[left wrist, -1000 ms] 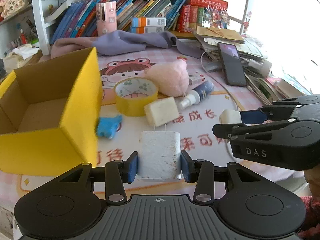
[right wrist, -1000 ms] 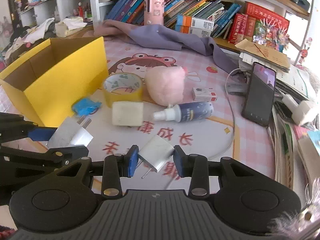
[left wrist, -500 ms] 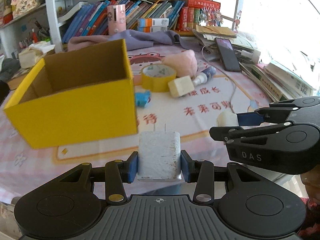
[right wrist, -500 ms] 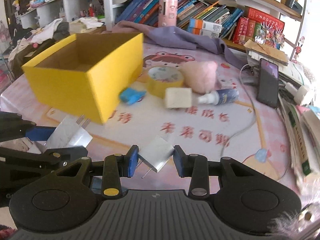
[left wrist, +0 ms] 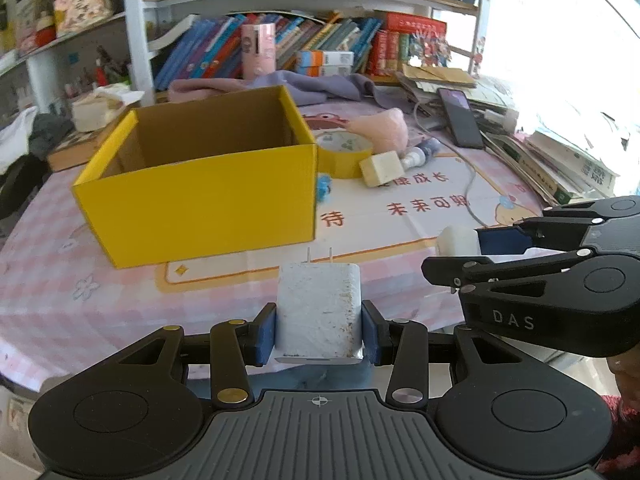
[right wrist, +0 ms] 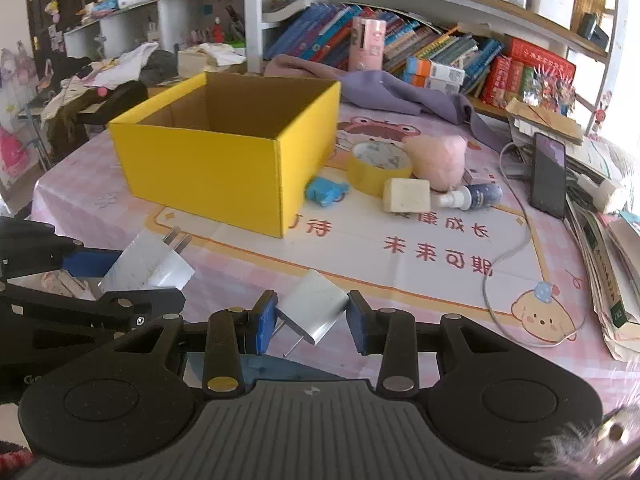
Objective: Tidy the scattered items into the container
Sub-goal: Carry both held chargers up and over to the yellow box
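My left gripper [left wrist: 319, 334] is shut on a white charger plug [left wrist: 319, 314], prongs forward, held above the table's near edge. My right gripper [right wrist: 312, 320] is shut on a second white charger plug [right wrist: 314, 310], tilted with prongs down-left. The open yellow box [left wrist: 200, 196] stands ahead on the table and also shows in the right wrist view [right wrist: 228, 160]. Right of the box lie a blue toy [right wrist: 326, 191], a yellow tape roll [right wrist: 378, 168], a cream block [right wrist: 406, 196], a pink plush [right wrist: 436, 158] and a spray bottle [right wrist: 472, 196]. Each gripper shows in the other's view.
A white cable [right wrist: 508, 256] trails over the pink mat. A phone [right wrist: 548, 176] and stacked books [right wrist: 608, 248] sit at the right edge. A purple cloth [right wrist: 384, 92] and a bookshelf [right wrist: 420, 56] lie behind the box.
Both grippers have pulled back and up from the table with their plugs still held. The box and scattered items now look farther away and the box more central.
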Demonstrator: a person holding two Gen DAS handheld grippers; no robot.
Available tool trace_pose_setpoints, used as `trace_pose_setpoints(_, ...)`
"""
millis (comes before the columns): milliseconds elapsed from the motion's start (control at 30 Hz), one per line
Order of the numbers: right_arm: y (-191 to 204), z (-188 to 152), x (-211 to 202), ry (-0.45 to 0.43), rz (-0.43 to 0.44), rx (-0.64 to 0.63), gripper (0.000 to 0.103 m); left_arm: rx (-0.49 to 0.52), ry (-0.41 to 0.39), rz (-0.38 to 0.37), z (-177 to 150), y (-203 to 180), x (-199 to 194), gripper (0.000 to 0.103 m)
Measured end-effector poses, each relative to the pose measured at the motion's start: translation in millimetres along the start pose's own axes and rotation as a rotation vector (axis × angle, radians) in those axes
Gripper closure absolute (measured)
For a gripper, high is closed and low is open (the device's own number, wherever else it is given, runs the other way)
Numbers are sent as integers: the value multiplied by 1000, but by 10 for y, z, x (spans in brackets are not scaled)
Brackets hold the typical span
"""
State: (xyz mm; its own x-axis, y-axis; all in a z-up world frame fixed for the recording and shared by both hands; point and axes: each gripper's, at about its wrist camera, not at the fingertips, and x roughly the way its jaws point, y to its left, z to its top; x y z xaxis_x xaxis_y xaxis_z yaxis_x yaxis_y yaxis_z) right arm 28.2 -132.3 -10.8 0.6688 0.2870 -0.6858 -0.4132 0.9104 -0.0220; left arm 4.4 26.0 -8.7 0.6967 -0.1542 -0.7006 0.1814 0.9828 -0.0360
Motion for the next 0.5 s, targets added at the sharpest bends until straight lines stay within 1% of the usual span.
trace_pose_setpoints(167, 168, -4, -34, 0, 25, -28, 67, -25, -10, 26, -92, 108, -120, 62)
trace_pose_setpoints(500, 520, 83, -35, -29, 89, -98, 68, -88, -25, 97, -222, 388, -323, 62)
